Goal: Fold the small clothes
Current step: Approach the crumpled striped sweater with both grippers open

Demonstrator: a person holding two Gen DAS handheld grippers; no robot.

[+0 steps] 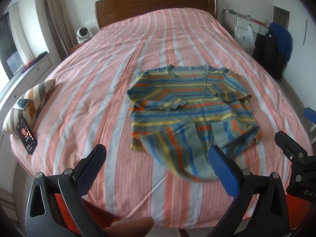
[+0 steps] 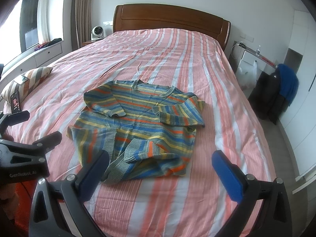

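A small striped knit sweater (image 1: 189, 106) (image 2: 142, 122) in blue, yellow, orange and grey lies on the bed, neck toward the headboard. Both sleeves are folded in across its chest and the lower hem is bunched up over the body. My left gripper (image 1: 158, 162) hovers open just short of the sweater's near left corner, holding nothing. My right gripper (image 2: 160, 167) stands open at the sweater's near edge, its left finger (image 2: 92, 169) overlapping the hem in view, nothing between the fingers. The right gripper's body shows in the left wrist view at the right edge (image 1: 292, 154).
The bed (image 1: 98, 102) wears a pink-and-white striped cover, with a wooden headboard (image 2: 169, 19) at the far end. A striped cushion (image 1: 29, 102) and a lit phone (image 1: 27, 136) lie at the left edge. A white fan (image 2: 97, 32) and a chair with dark clothes (image 2: 276, 90) flank the bed.
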